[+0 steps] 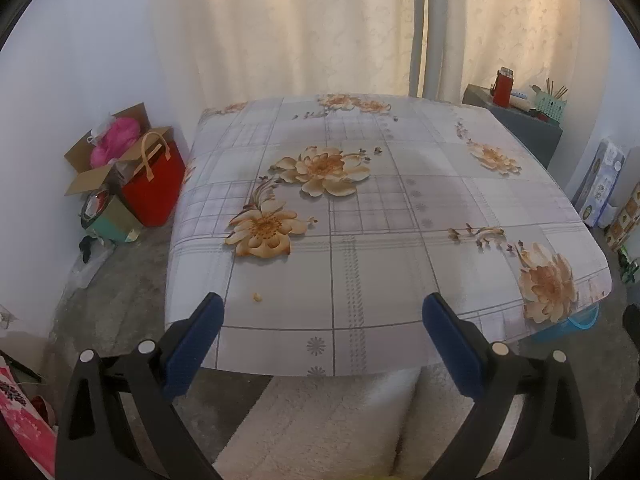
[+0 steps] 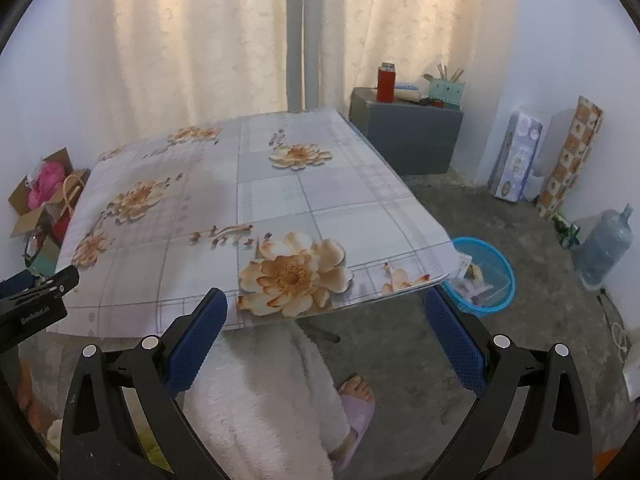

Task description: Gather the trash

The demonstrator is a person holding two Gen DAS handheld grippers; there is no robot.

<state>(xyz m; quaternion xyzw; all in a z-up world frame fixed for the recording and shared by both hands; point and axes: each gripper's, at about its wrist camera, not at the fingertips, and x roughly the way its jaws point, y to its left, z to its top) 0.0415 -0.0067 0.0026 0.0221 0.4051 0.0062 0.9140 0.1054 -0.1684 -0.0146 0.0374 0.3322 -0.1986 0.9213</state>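
Note:
A small tan crumb of trash (image 1: 257, 297) lies on the flowered tablecloth (image 1: 360, 208) near the table's front left edge. My left gripper (image 1: 322, 312) hovers open over that front edge, the crumb just beyond its left finger (image 1: 196, 340). My right gripper (image 2: 326, 308) is open and empty over the table's front right corner. A blue mesh waste basket (image 2: 486, 280) with scraps of paper inside stands on the floor by that corner, right of the right gripper. In the left wrist view only the basket's rim (image 1: 580, 322) shows under the tablecloth.
The person's fluffy white trouser legs (image 2: 272, 392) and a slippered foot (image 2: 354, 404) are below the table edge. Boxes and a red bag (image 1: 154, 184) sit at the left wall. A grey cabinet (image 2: 408, 136), wrapped rolls (image 2: 516, 156) and a water jug (image 2: 606, 248) stand at the right.

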